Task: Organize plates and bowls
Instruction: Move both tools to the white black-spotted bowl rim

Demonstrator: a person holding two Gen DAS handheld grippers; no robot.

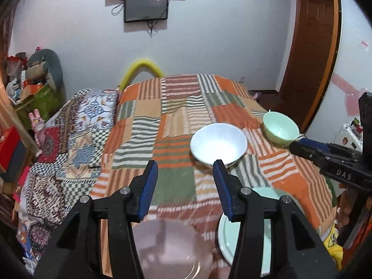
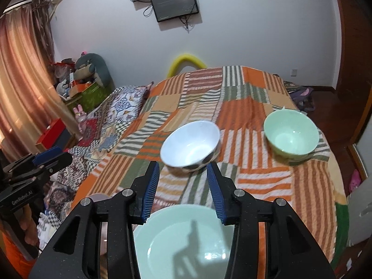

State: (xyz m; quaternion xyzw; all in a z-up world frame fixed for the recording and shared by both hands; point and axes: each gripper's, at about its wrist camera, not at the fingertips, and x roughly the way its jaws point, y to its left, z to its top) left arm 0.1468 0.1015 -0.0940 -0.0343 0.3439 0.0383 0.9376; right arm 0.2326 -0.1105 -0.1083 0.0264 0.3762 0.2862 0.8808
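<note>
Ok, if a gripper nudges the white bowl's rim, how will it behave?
The white bowl looks glazed, so probably slippery. It sits on a soft patchwork blanket, so it may tip rather than slide. Likely rigid and breakable.

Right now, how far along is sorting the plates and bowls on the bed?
Done: nothing looks stacked yet. The pink plate and green plate lie side by side near the front; the white bowl and green bowl sit apart behind them. In hand: nothing; both grippers are open. Left: all the grouping.

Both grippers (image 1: 186, 167) (image 2: 183, 169) parted, empty
</note>
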